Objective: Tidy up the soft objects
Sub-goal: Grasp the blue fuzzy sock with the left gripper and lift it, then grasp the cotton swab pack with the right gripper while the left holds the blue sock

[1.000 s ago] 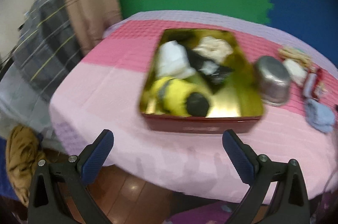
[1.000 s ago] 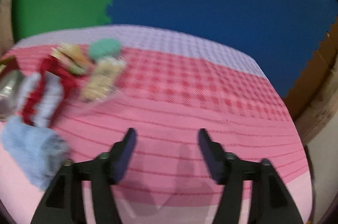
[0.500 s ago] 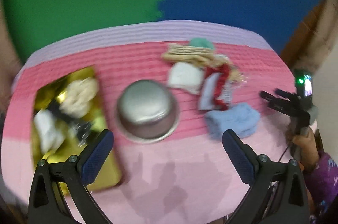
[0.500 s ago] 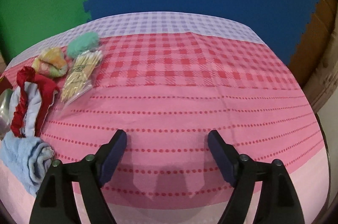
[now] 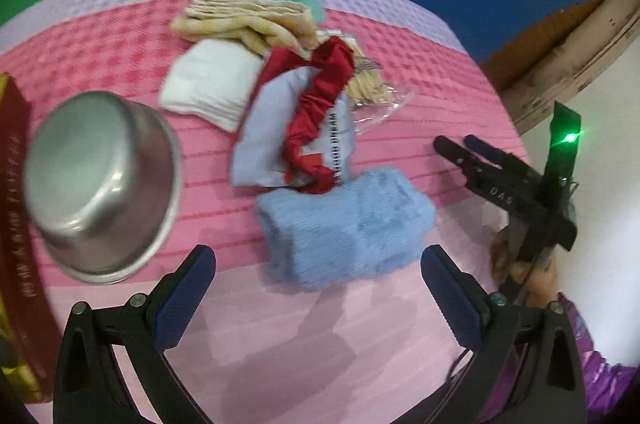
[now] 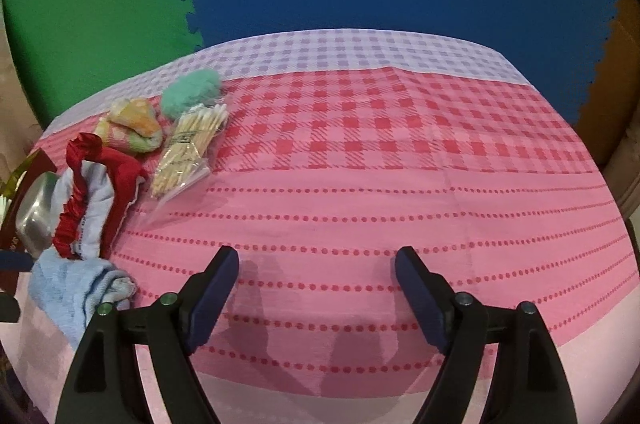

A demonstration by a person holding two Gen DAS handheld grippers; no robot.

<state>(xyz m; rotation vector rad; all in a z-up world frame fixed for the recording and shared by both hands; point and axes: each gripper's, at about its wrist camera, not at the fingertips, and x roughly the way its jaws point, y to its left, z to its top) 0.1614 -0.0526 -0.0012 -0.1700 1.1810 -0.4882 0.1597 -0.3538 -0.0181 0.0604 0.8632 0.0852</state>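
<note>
A folded light blue towel [image 5: 344, 224] lies on the pink tablecloth just beyond my open, empty left gripper [image 5: 318, 274]; it also shows in the right wrist view [image 6: 76, 288]. Behind it lie a grey and red cloth [image 5: 304, 128], a white folded cloth [image 5: 208, 88], a striped yellow cloth [image 5: 248, 20] and a teal fluffy piece [image 6: 192, 92]. My right gripper [image 6: 316, 288] is open and empty over bare tablecloth, to the right of the pile; it appears in the left wrist view [image 5: 480, 160].
An upturned steel bowl [image 5: 96, 184] sits left of the towel. A red and gold box edge [image 5: 16, 224] is at the far left. A bag of cotton swabs [image 6: 188, 148] lies by the cloths. The table's front edge is near both grippers.
My left gripper has swung right from the box and bowl and moved closer to the blue towel. My right gripper has opened wider and shifted slightly right.
</note>
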